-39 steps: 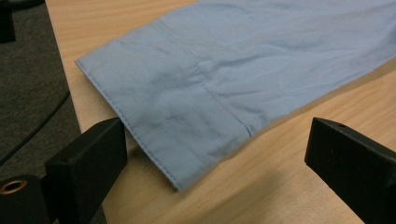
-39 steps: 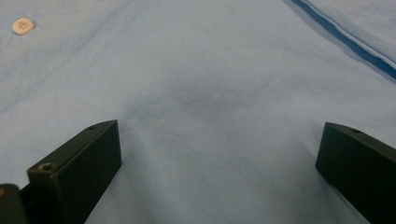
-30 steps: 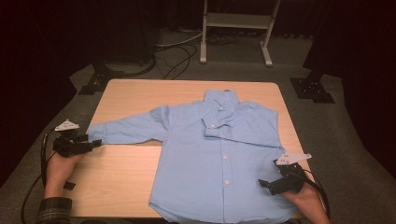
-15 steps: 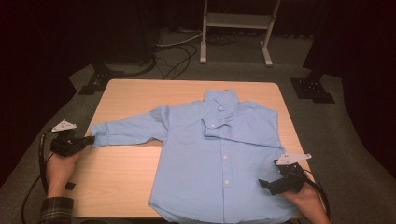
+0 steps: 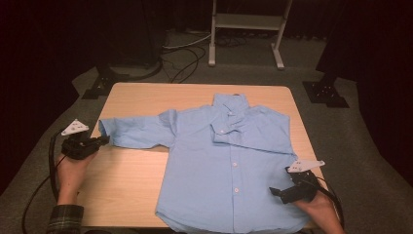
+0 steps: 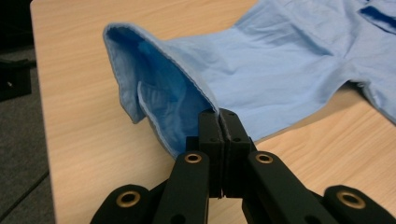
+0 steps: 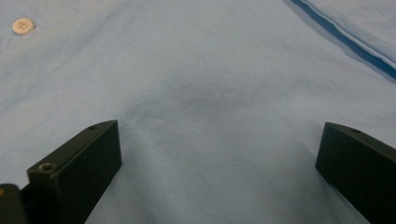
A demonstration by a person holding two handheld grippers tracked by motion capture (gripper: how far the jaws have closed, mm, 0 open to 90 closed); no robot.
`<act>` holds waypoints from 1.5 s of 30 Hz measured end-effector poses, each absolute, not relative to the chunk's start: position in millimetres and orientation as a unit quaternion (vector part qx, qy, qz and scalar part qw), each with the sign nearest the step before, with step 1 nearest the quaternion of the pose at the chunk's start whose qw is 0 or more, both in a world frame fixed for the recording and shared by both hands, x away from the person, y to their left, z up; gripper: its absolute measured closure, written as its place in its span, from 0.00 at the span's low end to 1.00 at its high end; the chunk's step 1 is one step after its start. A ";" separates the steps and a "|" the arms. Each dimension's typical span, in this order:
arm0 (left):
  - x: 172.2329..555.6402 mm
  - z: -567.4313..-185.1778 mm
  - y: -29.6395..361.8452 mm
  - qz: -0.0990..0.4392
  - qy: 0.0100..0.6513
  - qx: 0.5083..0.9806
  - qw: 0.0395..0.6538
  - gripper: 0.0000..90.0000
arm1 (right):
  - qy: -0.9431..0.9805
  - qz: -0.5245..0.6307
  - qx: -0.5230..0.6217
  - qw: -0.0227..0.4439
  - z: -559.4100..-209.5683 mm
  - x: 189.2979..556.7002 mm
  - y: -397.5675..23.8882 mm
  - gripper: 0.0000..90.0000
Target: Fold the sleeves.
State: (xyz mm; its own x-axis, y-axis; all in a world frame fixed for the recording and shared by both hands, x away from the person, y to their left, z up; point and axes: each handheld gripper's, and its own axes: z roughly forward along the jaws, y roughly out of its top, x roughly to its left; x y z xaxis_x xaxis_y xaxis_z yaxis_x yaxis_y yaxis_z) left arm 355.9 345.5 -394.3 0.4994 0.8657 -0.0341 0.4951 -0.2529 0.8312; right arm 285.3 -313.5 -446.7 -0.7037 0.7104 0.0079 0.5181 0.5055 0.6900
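At a wooden table (image 5: 131, 195), I am partway through folding a blue shirt (image 5: 229, 170) that lies face up across the middle and right half. My left gripper (image 6: 218, 122), at nine o'clock, has just pinched shut on the cuff (image 6: 159, 100) of the outstretched sleeve, lifting its edge. My right gripper (image 7: 217, 154), at five o'clock, rests wide open on the shirt body, holding nothing. Next, I judge, the sleeve must be carried toward three o'clock, across the chest.
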 end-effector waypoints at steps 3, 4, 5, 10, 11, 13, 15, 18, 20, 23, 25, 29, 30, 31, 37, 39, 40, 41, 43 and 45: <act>355.2 -390.3 337.9 0.225 0.441 0.760 0.421 0.99 | 0.856 0.344 0.359 0.140 -446.7 285.3 -313.5 0.00; 355.0 -388.9 335.6 0.226 0.440 0.760 0.422 0.99 | 0.856 0.345 0.359 0.140 -446.7 285.3 -313.4 0.00; 354.8 -387.6 333.5 0.226 0.437 0.761 0.423 0.99 | 0.856 0.345 0.359 0.140 -446.7 285.3 -313.5 0.00; 354.4 -382.1 322.3 0.225 0.428 0.764 0.428 1.00 | 0.857 0.344 0.358 0.140 -446.7 285.4 -313.6 0.00; 354.3 -381.1 319.8 0.226 0.426 0.764 0.428 1.00 | 0.857 0.344 0.358 0.140 -446.7 285.4 -313.6 0.00; 354.2 -378.7 314.5 0.226 0.421 0.767 0.429 1.00 | 0.856 0.345 0.359 0.140 -446.7 285.3 -313.5 0.00; 354.0 -376.3 308.3 0.227 0.416 0.766 0.433 1.00 | 0.856 0.345 0.359 0.140 -446.7 285.3 -313.5 0.00; 354.8 -372.4 298.9 0.229 0.406 0.772 0.433 1.00 | 0.856 0.345 0.359 0.140 -446.8 285.3 -313.5 0.00; 356.1 -370.4 293.7 0.225 0.401 0.771 0.440 1.00 | 0.857 0.344 0.358 0.140 -446.7 285.4 -313.6 0.00; 358.7 -367.2 285.2 0.225 0.393 0.775 0.440 1.00 | 0.857 0.344 0.358 0.140 -446.7 285.4 -313.6 0.00; 359.7 -365.0 279.4 0.223 0.388 0.775 0.446 1.00 | 0.857 0.344 0.358 0.140 -446.7 285.3 -313.6 0.00; 361.5 -361.3 267.2 0.223 0.375 0.781 0.447 1.00 | 0.856 0.344 0.358 0.140 -446.7 285.3 -313.6 0.00; 362.1 -360.8 264.7 0.220 0.373 0.781 0.449 1.00 | 0.857 0.344 0.358 0.140 -446.7 285.3 -313.6 0.00; 362.6 -360.5 261.6 0.221 0.371 0.783 0.448 1.00 | 0.856 0.344 0.358 0.140 -446.7 285.3 -313.6 0.00; 367.4 -358.8 243.5 0.216 0.355 0.791 0.450 1.00 | 0.857 0.345 0.357 0.140 -446.8 285.5 -313.6 0.00; 369.0 -358.3 237.0 0.215 0.349 0.794 0.449 1.00 | 0.856 0.344 0.358 0.140 -446.7 285.4 -313.6 0.00; 369.8 -357.8 233.6 0.214 0.346 0.795 0.450 1.00 | 0.856 0.344 0.358 0.140 -446.7 285.4 -313.6 0.00; 370.6 -357.5 230.9 0.212 0.343 0.795 0.454 1.00 | 0.856 0.344 0.358 0.140 -446.7 285.4 -313.6 0.00; 372.6 -356.6 224.6 0.211 0.340 0.797 0.452 1.00 | 0.856 0.344 0.358 0.140 -446.7 285.3 -313.6 0.00; 374.2 -355.2 218.6 0.208 0.334 0.797 0.457 1.00 | 0.856 0.344 0.358 0.140 -446.7 285.3 -313.5 0.00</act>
